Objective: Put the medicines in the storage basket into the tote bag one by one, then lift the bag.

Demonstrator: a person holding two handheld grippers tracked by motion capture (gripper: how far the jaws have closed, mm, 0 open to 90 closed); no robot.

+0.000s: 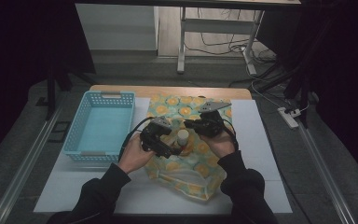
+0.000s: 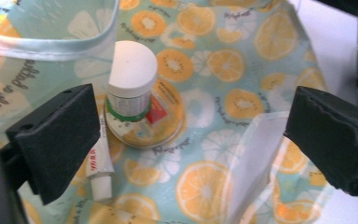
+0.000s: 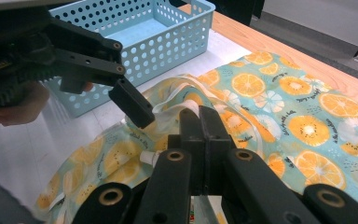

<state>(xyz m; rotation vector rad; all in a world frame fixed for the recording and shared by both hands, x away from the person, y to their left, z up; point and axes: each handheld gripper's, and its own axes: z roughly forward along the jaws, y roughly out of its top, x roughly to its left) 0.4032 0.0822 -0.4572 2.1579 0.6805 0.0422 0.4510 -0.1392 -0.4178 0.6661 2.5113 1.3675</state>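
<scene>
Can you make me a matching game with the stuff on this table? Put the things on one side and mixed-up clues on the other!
Things:
1. basket
2. bottle
3. left gripper
4. right gripper

Clues:
A. jaws shut on the bag's pale strap
B. light blue with holes, nothing inside
C. white cap, standing on the fruit-print bag
D. jaws wide open, nothing between the pads

Pairs: 1-B, 2-C, 3-D, 4-A
</scene>
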